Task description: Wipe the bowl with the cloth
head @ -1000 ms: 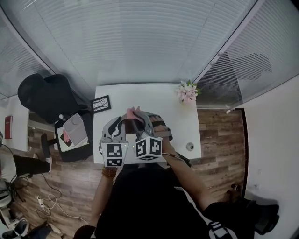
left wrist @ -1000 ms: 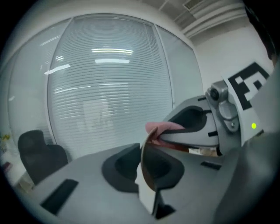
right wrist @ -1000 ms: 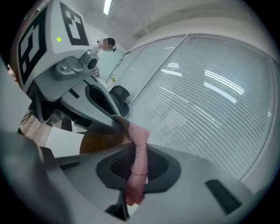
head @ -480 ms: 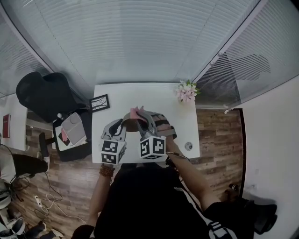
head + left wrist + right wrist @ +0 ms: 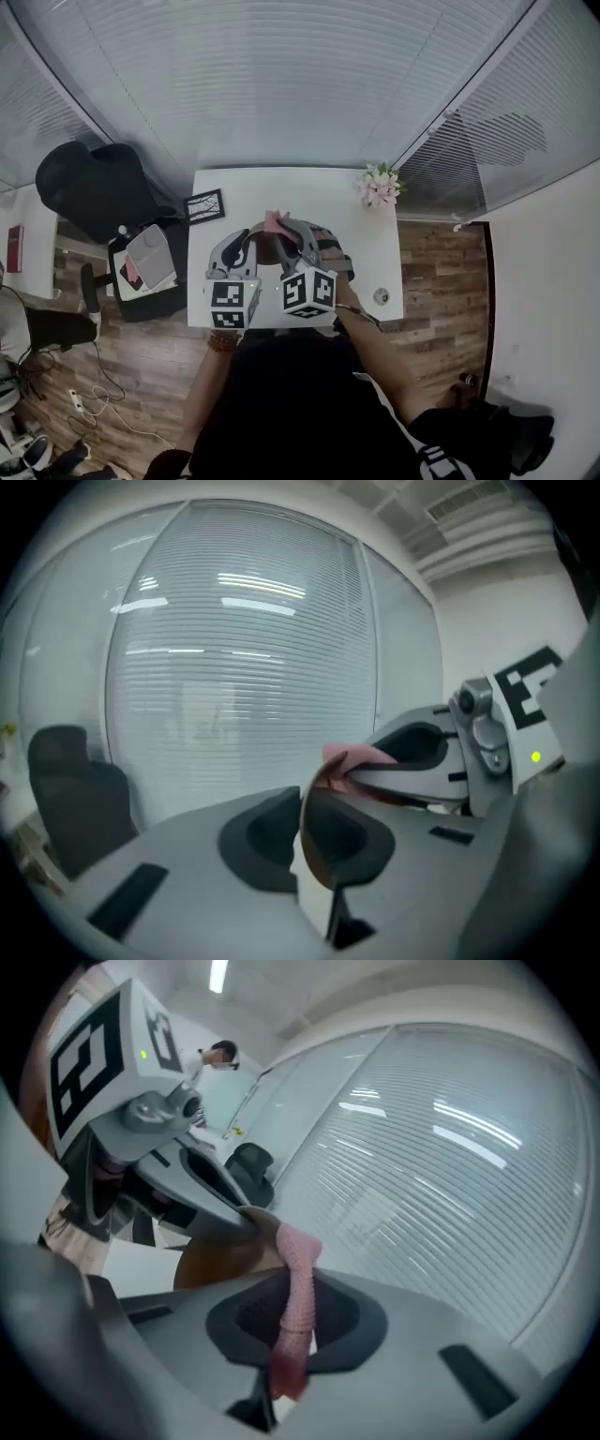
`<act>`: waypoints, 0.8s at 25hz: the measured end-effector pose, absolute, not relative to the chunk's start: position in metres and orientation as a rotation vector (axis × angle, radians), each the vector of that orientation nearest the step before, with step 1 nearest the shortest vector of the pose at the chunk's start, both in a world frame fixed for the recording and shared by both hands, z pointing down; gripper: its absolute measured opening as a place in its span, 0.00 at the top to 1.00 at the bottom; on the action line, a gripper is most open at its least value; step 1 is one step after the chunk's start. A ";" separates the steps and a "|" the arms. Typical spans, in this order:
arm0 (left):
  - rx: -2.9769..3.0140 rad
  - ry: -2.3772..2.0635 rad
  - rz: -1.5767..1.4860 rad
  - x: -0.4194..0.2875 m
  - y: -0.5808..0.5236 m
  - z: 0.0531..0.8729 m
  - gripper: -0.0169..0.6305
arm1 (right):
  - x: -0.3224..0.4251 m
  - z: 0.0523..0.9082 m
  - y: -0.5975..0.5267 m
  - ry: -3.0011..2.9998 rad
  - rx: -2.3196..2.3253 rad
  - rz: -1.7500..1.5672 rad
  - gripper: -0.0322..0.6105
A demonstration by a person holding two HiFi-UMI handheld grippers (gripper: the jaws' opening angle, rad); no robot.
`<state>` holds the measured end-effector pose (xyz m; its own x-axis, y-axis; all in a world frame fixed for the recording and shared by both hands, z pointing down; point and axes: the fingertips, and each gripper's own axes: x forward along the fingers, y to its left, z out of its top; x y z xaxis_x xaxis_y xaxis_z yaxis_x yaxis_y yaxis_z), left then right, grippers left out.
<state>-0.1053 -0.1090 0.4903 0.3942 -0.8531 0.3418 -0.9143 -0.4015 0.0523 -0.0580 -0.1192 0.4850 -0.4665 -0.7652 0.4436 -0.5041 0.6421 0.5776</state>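
Bowl (image 5: 220, 1258) | left tool (image 5: 300, 827) closing on rim | right tool (image 5: 298, 1326) pinches cloth (image 5: 300, 1274) | white table (image 5: 281, 192) | window blinds (image 5: 262, 84)

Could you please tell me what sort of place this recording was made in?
Most likely an office: a white table, a black office chair beside it, and slatted blinds along the walls, over a wood-plank floor.

A white table (image 5: 281, 187) stands against a wall of closed blinds (image 5: 262, 84). To the left of the table there is a black chair (image 5: 89, 192), and around the table a brown wood floor (image 5: 441, 272). To its right is a plain white wall (image 5: 553, 281). High above the table a ceiling lamp (image 5: 219, 973) is lit.
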 end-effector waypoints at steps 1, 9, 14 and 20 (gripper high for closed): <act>2.366 -1.558 0.284 -0.110 -0.108 0.490 0.93 | -0.054 0.484 -0.119 -2.190 1.036 -0.409 0.90; 2.331 -1.238 0.357 -0.100 -0.094 0.536 0.90 | -0.042 0.509 -0.114 -2.146 0.982 -0.331 0.91; 2.512 -1.263 0.976 -0.091 -0.098 0.549 0.81 | -0.066 0.497 -0.115 -1.991 0.669 -0.843 0.91; 2.506 -1.318 0.749 -0.086 -0.119 0.526 0.81 | -0.063 0.489 -0.125 -2.006 0.622 -0.861 0.91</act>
<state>-0.0862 -0.1192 0.5256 0.4706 -0.7072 0.5277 -0.8152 -0.5773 -0.0467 -0.0633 -0.1248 0.4890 -0.5202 -0.6884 0.5055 -0.1079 0.6401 0.7607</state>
